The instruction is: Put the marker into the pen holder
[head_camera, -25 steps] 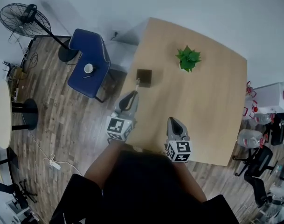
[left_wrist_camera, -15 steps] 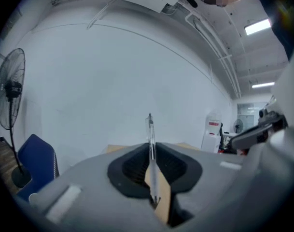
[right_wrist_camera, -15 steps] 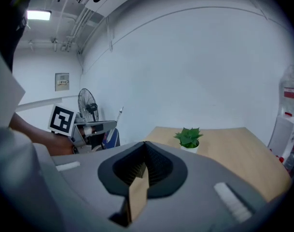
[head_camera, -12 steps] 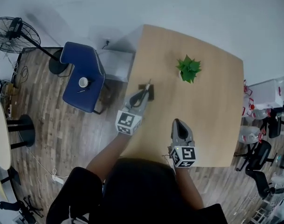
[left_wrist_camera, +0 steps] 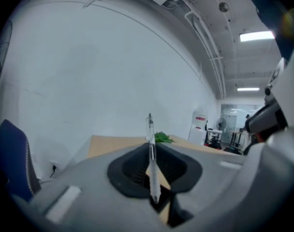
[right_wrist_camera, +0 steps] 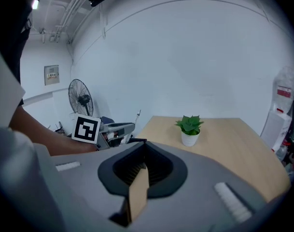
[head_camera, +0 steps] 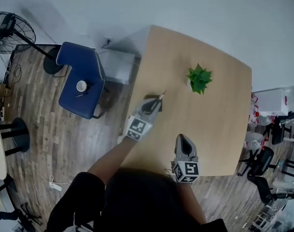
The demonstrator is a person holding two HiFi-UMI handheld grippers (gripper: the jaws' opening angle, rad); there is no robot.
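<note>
**Left tongs**: closed on the marker, which is clamped between the pads as a slim, pale stick. One end is seen projecting past the tips. The tongs are held directly over the pen holder, so that most of the holder is covered in the head view.

**Marker:** held in the air above the pen holder, not inside it. The free end is pointed past the holder's far side.

**Right tongs**: a narrow gap is shown between the jaws and nothing is held in it. They are placed well apart from the pen holder, on its right, toward the person.

**Pen holder:** dark and square, set near the left edge of the worktop.

**Potted plant**: green, in a white pot, set beyond the pen holder and to its right.

**Blue chair**: on the floor left of the pen holder, with a cup on its seat.

**Standing fan**: farther left of the pen holder than the chair.
</note>
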